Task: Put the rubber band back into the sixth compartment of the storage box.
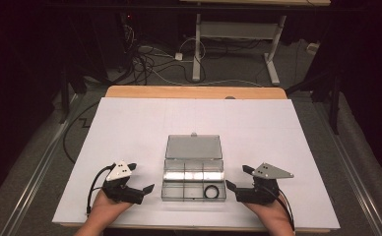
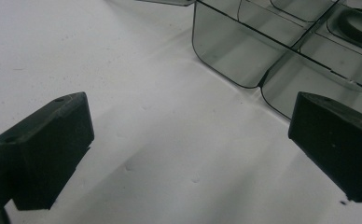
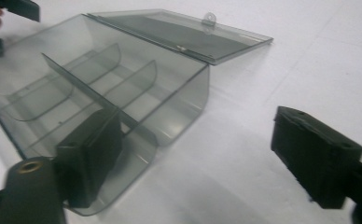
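While both tongs, left (image 1: 139, 181) and right (image 1: 238, 178), rest wide open and empty on the counter (image 1: 130, 123), the clear box (image 1: 194, 177) sits between them, lid (image 1: 194, 146) flat behind; closing should start at the lid's far edge.

No legible text anywhere.

I count one clear plastic box (image 1: 194, 179) on my table (image 1: 130, 123), with one lid (image 1: 194, 146) lying open behind it. The box has six compartments, in two rows of three. One black ring (image 1: 210, 192) lies in the box's near right compartment. I hold two grippers, one on each side of the box.
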